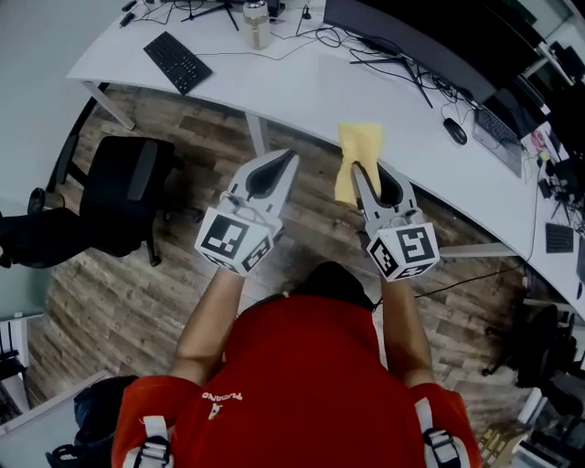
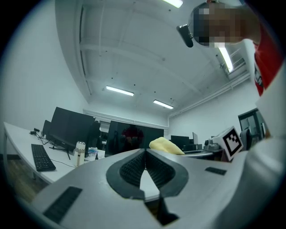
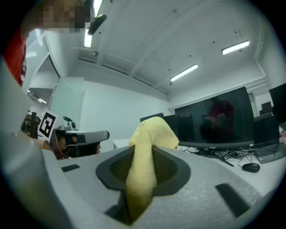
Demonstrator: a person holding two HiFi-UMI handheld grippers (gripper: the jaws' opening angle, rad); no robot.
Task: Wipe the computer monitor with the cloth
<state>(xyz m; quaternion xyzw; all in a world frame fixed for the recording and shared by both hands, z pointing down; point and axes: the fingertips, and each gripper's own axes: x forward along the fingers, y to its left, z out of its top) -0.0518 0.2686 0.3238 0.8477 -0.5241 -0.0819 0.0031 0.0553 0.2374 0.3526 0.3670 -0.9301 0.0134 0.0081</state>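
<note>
— Cloth (image 1: 359, 146), where is it?
— Yellow, and clamped in the right tongs (image 1: 356, 172). The right gripper view shows both jaws pressed on it from either side. A thick fold stands up out of them and the rest runs down between the pads toward the camera. It is held at the near edge of the table (image 1: 302, 91). In the head view its top overlaps that edge, and I can't tell whether it touches.
— And the left tongs (image 1: 291, 155)?
— Clenched on nothing. Their own view shows the ribbed pads meeting at the tips, with only a narrow wedge of gap lower down. They also sit just off the table's near edge, over the wooden floor (image 1: 119, 302), a little closer to the table's left end.
— The monitor?
— A wide dark monitor (image 1: 430, 41) stands toward the far right side of the table, with cables trailing from under it across the tabletop. Its screen is black and mirrors a reddish figure. The cloth is well apart from it, with bare tabletop between.
— What else is on the table?
— A black keyboard (image 1: 177, 61) at the left end, a metal bottle (image 1: 257, 23) toward the back, and a mouse (image 1: 455, 131) near the front edge on the right.
— And off it?
— A black office chair (image 1: 128, 192) stands on the floor in front of the table's left end. The person wears a red shirt (image 1: 311, 384), with both bare forearms stretched toward the table.
</note>
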